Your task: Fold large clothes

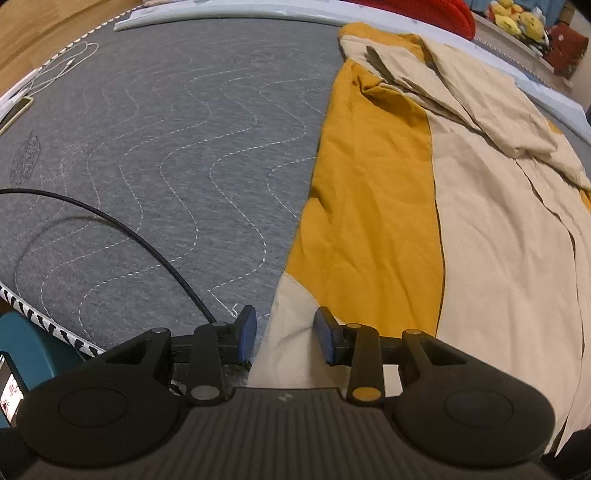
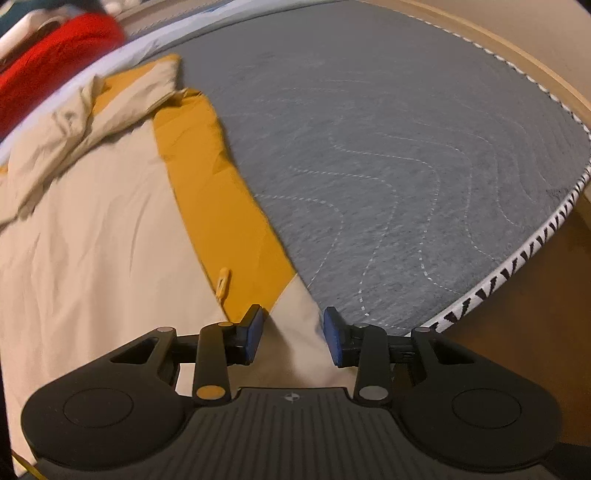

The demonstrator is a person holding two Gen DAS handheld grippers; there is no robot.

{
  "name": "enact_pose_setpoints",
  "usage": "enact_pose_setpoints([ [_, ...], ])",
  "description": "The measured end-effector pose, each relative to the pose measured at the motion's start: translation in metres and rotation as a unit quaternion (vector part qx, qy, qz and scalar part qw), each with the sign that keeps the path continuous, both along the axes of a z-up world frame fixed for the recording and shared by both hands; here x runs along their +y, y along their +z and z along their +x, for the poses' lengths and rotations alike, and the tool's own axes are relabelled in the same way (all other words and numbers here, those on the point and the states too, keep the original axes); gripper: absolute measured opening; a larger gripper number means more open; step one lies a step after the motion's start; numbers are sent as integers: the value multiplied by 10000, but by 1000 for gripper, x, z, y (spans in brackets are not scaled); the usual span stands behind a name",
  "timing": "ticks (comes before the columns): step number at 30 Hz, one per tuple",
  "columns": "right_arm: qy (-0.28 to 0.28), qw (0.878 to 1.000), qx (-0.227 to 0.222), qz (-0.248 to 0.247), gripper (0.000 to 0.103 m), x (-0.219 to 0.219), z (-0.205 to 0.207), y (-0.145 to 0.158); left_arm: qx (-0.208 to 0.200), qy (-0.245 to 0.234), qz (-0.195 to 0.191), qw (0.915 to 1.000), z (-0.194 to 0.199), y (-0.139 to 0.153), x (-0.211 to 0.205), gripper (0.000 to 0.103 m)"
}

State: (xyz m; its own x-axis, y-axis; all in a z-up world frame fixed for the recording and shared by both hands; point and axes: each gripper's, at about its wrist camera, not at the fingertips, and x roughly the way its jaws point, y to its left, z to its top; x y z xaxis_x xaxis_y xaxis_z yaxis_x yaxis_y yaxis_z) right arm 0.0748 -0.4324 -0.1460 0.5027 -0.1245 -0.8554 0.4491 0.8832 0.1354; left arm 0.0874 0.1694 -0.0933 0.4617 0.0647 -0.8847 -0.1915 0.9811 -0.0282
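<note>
Left wrist view: left gripper [image 1: 284, 334] open over near left corner of beige-and-mustard garment [image 1: 461, 221] spread on grey mattress [image 1: 166, 147]; right gripper [image 2: 293, 336] open, straddling near right corner

A grey quilted mattress [image 1: 177, 155] with wavy white stitching fills the left wrist view from centre to 9 o'clock, and carries a black cable [image 1: 122, 229] curving in from 9 o'clock toward 6 o'clock and a white cable [image 1: 62, 66] looped at 10 o'clock beside a phone-like item [image 1: 16, 107] at the edge. A red fabric mass [image 1: 443, 11] sits at 1 o'clock past the mattress, with yellow plush toys [image 1: 521, 20] further toward 2 o'clock. A teal object [image 1: 33, 343] occupies 8 o'clock below the black-and-white patterned mattress piping [image 1: 48, 321].
</note>
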Motion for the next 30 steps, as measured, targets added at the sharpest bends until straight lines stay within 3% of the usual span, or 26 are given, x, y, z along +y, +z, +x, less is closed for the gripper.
enact_pose_setpoints([
  [1, 49, 10000, 3, -48, 28, 2, 0, 0, 6, -49, 13, 10000, 0, 0, -1, 32],
  [2, 105, 9999, -10, -55, 14, 3, 0, 1, 8, -111, 1, 9999, 4, -1, -5, 25],
  [3, 140, 9999, -28, -49, 9, 4, -1, 1, 1, -196, -4, 9998, 5, -1, -8, 13],
  [4, 164, 9998, -90, -1, 3, 4, -2, 3, -32, -280, 42, 9996, 5, 0, -11, 7],
  [6, 189, 9995, -252, 66, 2, 4, -7, 12, -110, -398, 100, 9991, 4, 4, -16, 2],
  [11, 307, 9948, -906, 341, 2, 3, -23, 52, -624, -589, -280, 9959, -7, 47, -19, 1],
  [16, 526, 9831, -1596, 732, 1, -4, -40, 104, -1094, -1269, -246, 9856, -20, 106, -27, 0],
  [19, 568, 9748, -1938, 950, 1, -11, -54, 132, -1313, -1466, -509, 9791, -31, 139, -21, 0],
  [25, 863, 9605, -2389, 1138, 1, -20, -107, 181, -1365, -1592, -1022, 9724, -65, 186, 1, 0],
  [30, 829, 9541, -2529, 1375, 1, -41, -165, 200, -1315, -1747, -1236, 9679, -110, 210, 14, 0],
])
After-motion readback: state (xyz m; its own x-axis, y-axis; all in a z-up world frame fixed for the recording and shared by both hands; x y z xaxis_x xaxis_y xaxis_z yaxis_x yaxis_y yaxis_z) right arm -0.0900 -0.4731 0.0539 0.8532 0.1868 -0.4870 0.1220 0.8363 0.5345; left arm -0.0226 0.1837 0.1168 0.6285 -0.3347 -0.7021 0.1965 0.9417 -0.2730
